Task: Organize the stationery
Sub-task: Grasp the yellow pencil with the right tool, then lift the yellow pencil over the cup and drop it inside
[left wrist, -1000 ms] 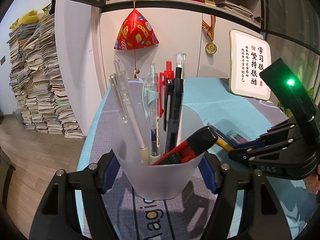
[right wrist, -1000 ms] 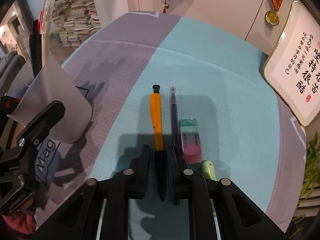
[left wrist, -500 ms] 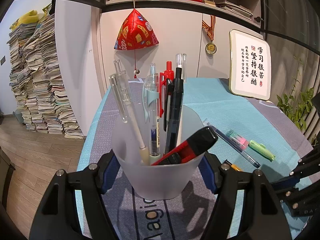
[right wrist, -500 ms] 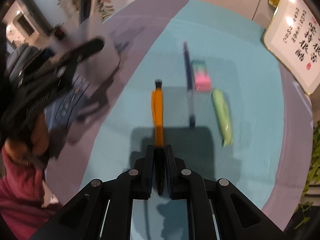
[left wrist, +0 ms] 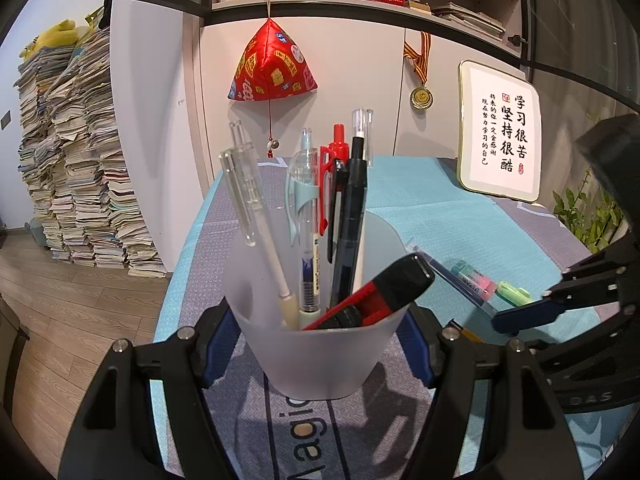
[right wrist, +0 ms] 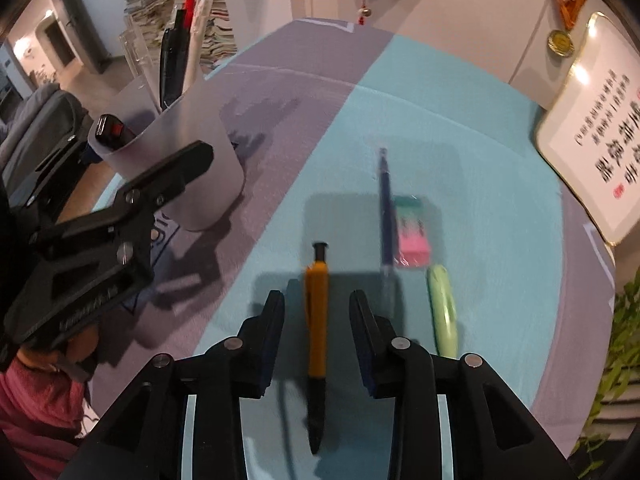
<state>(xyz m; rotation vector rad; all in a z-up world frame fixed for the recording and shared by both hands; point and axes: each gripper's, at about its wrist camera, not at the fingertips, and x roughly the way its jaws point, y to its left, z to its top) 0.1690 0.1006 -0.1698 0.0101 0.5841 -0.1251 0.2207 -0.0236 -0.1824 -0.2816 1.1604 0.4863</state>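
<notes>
My left gripper (left wrist: 320,344) is shut on a frosted white pen cup (left wrist: 316,352) that holds several pens and a red-and-black utility knife (left wrist: 376,296). The cup (right wrist: 188,160) stands on the mat at the left of the right wrist view. My right gripper (right wrist: 316,316) is open, its fingers on either side of an orange pen with a black tip (right wrist: 316,320) that lies below them on the teal mat. A dark blue pen (right wrist: 385,216), a pink-and-green eraser (right wrist: 412,232) and a green highlighter (right wrist: 442,312) lie to its right.
A teal and grey desk mat (right wrist: 460,140) covers the table. A framed calligraphy sign (left wrist: 500,136) leans at the back right. A plant (left wrist: 588,216) stands at the right edge. Paper stacks (left wrist: 72,152) stand on the floor at left.
My right gripper has opened and let go of the orange pen, which now lies between its fingers. The right gripper has moved back into the left view. The left gripper and cup have not moved.
</notes>
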